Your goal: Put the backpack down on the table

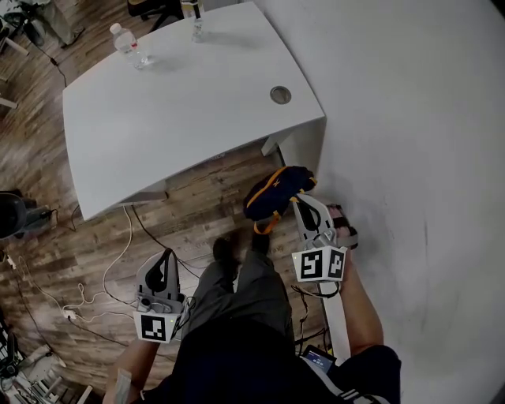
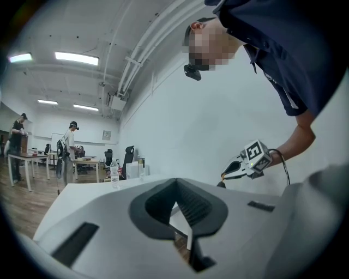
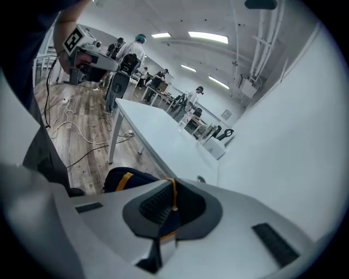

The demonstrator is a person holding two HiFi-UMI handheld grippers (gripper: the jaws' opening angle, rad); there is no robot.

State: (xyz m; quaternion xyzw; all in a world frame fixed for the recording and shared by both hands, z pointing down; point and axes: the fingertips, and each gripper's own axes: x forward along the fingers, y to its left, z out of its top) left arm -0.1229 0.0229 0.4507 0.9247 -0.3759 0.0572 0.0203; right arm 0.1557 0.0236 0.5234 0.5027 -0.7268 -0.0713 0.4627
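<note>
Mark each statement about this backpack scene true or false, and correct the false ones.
1. The backpack lies on the table. False: it hangs beside the table, above the floor.
2. The right hand-held gripper is shut on the backpack's strap. True.
3. The left hand-held gripper holds a bottle. False: it holds nothing.
4. A water bottle stands on the table. True.

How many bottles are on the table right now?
2, both at the far edge: a water bottle toward the left, and, apparently, a second bottle, cut off by the frame, farther right.
</note>
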